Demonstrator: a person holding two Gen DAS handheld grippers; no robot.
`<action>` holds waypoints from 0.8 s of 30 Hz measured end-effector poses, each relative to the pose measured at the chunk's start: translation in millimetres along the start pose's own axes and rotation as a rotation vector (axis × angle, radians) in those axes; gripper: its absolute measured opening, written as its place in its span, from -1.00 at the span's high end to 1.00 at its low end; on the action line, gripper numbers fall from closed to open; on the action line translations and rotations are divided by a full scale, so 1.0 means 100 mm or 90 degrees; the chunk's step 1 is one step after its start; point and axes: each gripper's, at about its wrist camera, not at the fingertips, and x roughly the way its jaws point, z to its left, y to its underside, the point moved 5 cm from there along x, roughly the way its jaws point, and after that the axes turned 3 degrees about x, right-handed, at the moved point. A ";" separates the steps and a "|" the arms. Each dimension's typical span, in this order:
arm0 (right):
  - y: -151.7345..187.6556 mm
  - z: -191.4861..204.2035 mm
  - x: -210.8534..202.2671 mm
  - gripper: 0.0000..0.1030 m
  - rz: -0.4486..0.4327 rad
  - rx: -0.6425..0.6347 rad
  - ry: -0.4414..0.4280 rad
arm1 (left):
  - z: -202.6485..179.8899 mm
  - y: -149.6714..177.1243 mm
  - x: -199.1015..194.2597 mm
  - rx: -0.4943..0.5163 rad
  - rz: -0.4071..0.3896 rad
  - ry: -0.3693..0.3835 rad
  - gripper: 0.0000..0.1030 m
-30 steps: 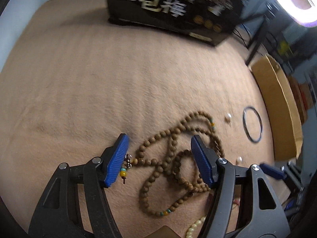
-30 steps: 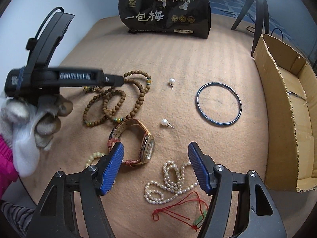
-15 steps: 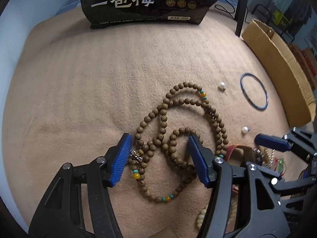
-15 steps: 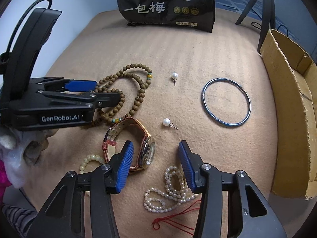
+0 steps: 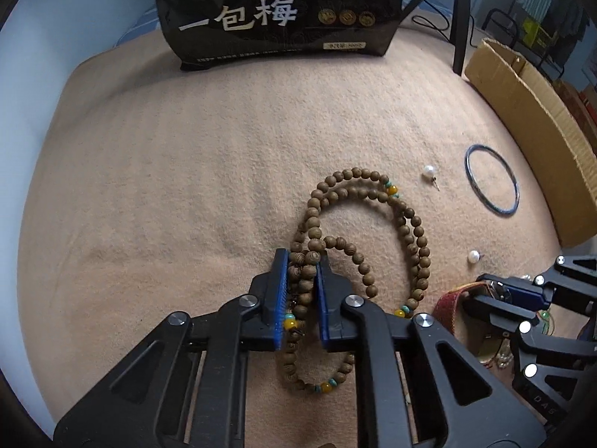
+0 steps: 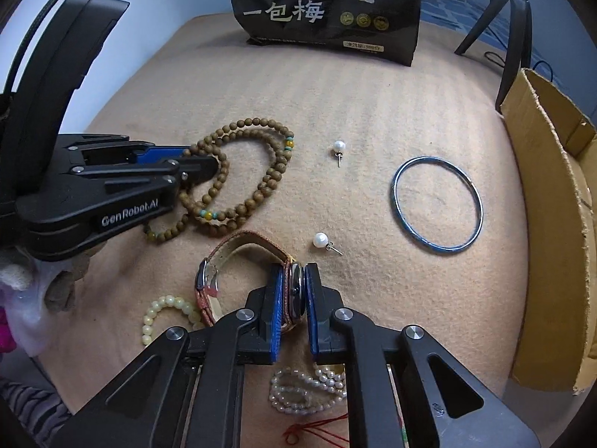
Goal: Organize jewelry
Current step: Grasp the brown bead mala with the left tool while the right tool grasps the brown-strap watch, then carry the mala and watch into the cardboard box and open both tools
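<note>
My left gripper (image 5: 301,261) is shut on several strands of a brown wooden bead necklace (image 5: 406,220) that lies looped on the tan cloth; it also shows in the right wrist view (image 6: 261,186), with the left gripper (image 6: 209,164) at the left. My right gripper (image 6: 293,272) is shut on the face of a wristwatch with a brown strap (image 6: 238,240). In the left wrist view the right gripper (image 5: 496,291) sits at the lower right over the watch strap (image 5: 449,306).
Two pearl earrings (image 6: 338,147) (image 6: 321,240), a blue-grey bangle (image 6: 436,203), a pale bead bracelet (image 6: 164,310), a pearl strand (image 6: 306,392) and a red cord (image 6: 317,429) lie on the cloth. A cardboard box (image 6: 552,224) stands right, a black bag (image 6: 328,11) at the back, a tripod (image 6: 511,30) beside it.
Both grippers have closed: the left one on the wooden bead necklace, the right one on the watch, after moving forward over them.
</note>
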 end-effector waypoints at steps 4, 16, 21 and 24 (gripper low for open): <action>0.03 0.00 -0.09 0.82 -0.011 -0.002 -0.003 | 0.11 -0.03 -0.09 -0.025 -0.015 0.000 0.78; -0.02 -0.12 -0.71 0.82 -0.099 -0.008 0.012 | 0.23 -0.09 -0.63 -0.068 -0.092 0.030 0.79; -0.04 -0.25 -1.05 0.82 -0.137 -0.002 0.015 | 0.12 -0.15 -0.94 -0.069 -0.135 0.046 0.79; -0.03 -0.39 -1.27 0.82 -0.158 0.008 0.023 | 0.03 -0.19 -1.13 -0.066 -0.159 0.055 0.79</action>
